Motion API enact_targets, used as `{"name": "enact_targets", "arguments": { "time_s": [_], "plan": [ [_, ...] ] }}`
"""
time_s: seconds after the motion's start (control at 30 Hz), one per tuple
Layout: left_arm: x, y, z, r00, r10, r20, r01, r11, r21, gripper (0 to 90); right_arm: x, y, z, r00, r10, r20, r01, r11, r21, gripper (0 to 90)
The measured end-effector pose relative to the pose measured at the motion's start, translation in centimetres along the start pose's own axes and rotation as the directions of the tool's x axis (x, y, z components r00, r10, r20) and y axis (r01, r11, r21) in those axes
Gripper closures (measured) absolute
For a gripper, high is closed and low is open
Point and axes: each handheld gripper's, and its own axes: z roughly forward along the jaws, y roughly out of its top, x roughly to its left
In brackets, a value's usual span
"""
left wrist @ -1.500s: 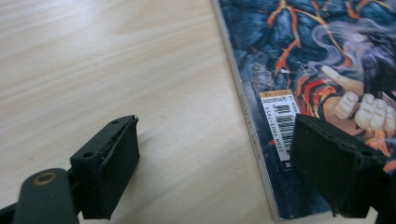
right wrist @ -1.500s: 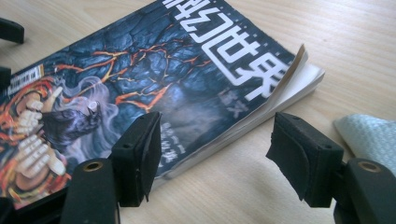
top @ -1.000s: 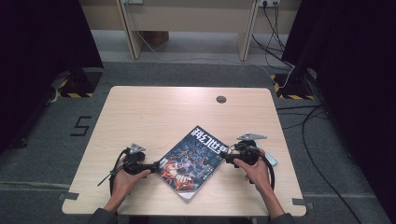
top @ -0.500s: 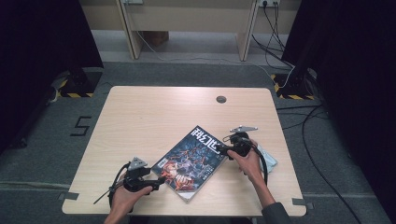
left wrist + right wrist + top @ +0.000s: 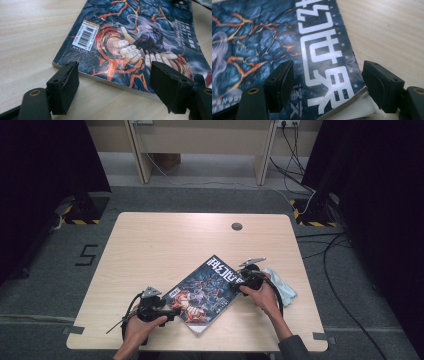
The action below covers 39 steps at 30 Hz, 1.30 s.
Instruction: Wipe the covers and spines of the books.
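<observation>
A magazine (image 5: pixel 207 290) with a dark blue cover and orange-red artwork lies tilted on the wooden table (image 5: pixel 165 245). My left gripper (image 5: pixel 175 311) rests low at its near-left edge, and in the left gripper view the gripper (image 5: pixel 116 87) stands open, facing the spine side of the magazine (image 5: pixel 140 37) beside the barcode. My right gripper (image 5: pixel 239 282) is at the far-right corner. In the right gripper view its open jaws (image 5: pixel 328 82) straddle that corner of the magazine (image 5: pixel 262 37), where the cover is slightly raised off white pages. The pads do not press it.
A pale crumpled cloth (image 5: pixel 282 287) lies on the table just right of my right hand. A round cable hole (image 5: pixel 237 226) sits near the far edge. The table's front edge runs close behind my left hand. Bare wood spreads across the far and left parts.
My right gripper has slid left onto the magazine's corner. My left gripper has drawn slightly back toward the front edge. The magazine has stayed put.
</observation>
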Motion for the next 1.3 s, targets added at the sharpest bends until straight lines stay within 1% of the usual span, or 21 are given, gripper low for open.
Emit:
{"name": "enact_targets", "arguments": {
  "time_s": [0.07,0.17,0.3,0.33,0.4,0.47,0.5,0.53,0.6,0.67,0.73,0.77,0.8,0.87,0.9,0.97,1.0,1.07,1.13,1.23,1.3],
  "plan": [
    [0.4,0.5,0.3,0.9998,-0.007,-0.017,0.007,1.0,-0.004,23.0,0.3,-0.6,-0.3,1.0,0.008,-0.006,-0.008,1.0,0.01,25.5],
    [1.1,1.1,0.7,0.9991,-0.018,-0.038,0.018,0.9998,-0.012,23.0,0.9,-1.5,-1.1,0.9995,-0.006,-0.03,0.006,1.0,0.025,25.6],
    [1.7,2.2,1.5,0.9967,0.01,-0.08,-0.01,0.9999,-0.004,23.1,1.6,-3.1,-2.4,0.9969,-0.039,-0.069,0.041,0.999,0.033,29.8],
    [1.8,2.4,1.7,0.996,0.008,-0.089,-0.009,0.9999,-0.006,23.1,1.7,-3.4,-2.7,0.9956,-0.046,-0.082,0.049,0.998,0.034,32.4],
    [2.0,2.9,2.2,0.9952,0.002,-0.098,-0.004,0.9998,-0.018,23.1,1.7,-4.1,-3.1,0.9946,-0.026,-0.101,0.03,0.999,0.034,34.5],
    [2.1,3.4,2.6,0.9936,0.026,-0.11,-0.027,0.9996,-0.006,23.7,1.9,-4.6,-3.4,0.9924,-0.019,-0.122,0.024,0.999,0.038,35.2],
    [2.2,3.5,2.7,0.9928,0.028,-0.116,-0.029,0.9996,-0.006,24.1,1.9,-4.8,-3.5,0.9913,-0.027,-0.129,0.032,0.999,0.038,36.1],
    [2.2,3.7,2.9,0.9925,0.03,-0.118,-0.031,0.9995,-0.006,24.5,1.9,-4.8,-3.6,0.9903,-0.021,-0.137,0.027,0.998,0.048,36.7],
    [2.2,3.8,2.9,0.9925,0.031,-0.118,-0.032,0.9995,-0.006,24.8,2.0,-4.9,-3.8,0.9912,-0.021,-0.131,0.027,0.999,0.041,39.9],
    [2.2,3.8,2.6,0.9937,0.025,-0.11,-0.026,0.9996,-0.008,26.0,2.0,-4.8,-3.8,0.9918,-0.025,-0.125,0.029,0.999,0.029,40.8],
    [2.1,3.6,2.0,0.9947,0.02,-0.101,-0.022,0.9995,-0.02,26.2,1.8,-4.6,-3.7,0.9933,-0.007,-0.115,0.009,1.0,0.011,42.3],
    [2.0,3.5,1.8,0.9948,0.02,-0.1,-0.023,0.9994,-0.026,26.2,1.7,-4.5,-3.6,0.9942,-0.01,-0.107,0.011,1.0,0.002,42.3],
    [1.6,3.2,1.3,0.9955,0.032,-0.089,-0.034,0.9991,-0.026,26.2,1.7,-4.4,-3.5,0.9948,-0.011,-0.101,0.01,1.0,-0.005,42.4],
    [0.9,2.6,0.8,0.9959,0.048,-0.077,-0.05,0.9985,-0.022,26.1,1.4,-4.0,-3.4,0.995,-0.036,-0.093,0.034,0.999,-0.028,44.2],
    [0.5,2.3,0.6,0.9965,0.051,-0.066,-0.053,0.9984,-0.019,25.8,1.3,-3.7,-3.3,0.9951,-0.035,-0.092,0.032,0.999,-0.041,44.1],
    [-0.4,1.5,0.3,0.9959,0.075,-0.051,-0.075,0.9972,-0.002,25.5,1.1,-3.4,-3.2,0.9956,-0.007,-0.094,0.002,0.999,-0.054,42.9],
    [-0.7,1.1,0.3,0.9947,0.093,-0.045,-0.092,0.9957,0.009,25.5,0.9,-3.3,-3.0,0.9958,-0.006,-0.091,0.001,0.999,-0.054,42.6],
    [-1.4,0.4,0.3,0.9907,0.119,-0.066,-0.118,0.9928,0.018,25.5,0.8,-3.0,-2.6,0.9967,-0.004,-0.081,0.0,0.999,-0.049,42.5],
    [-1.6,0.1,0.5,0.9868,0.143,-0.076,-0.14,0.9893,0.039,25.2,0.8,-3.0,-2.2,0.9969,0.001,-0.078,-0.004,0.999,-0.039,41.8],
    [-1.2,0.2,0.6,0.9849,0.151,-0.084,-0.148,0.9881,0.041,25.3,1.1,-2.9,-1.8,0.9958,-0.008,-0.091,0.006,1.0,-0.024,41.8],
    [-1.0,0.2,0.8,0.9844,0.151,-0.089,-0.148,0.9882,0.039,24.2,1.4,-3.0,-1.8,0.9955,0.0,-0.094,-0.002,1.0,-0.016,39.5]
  ]
}}
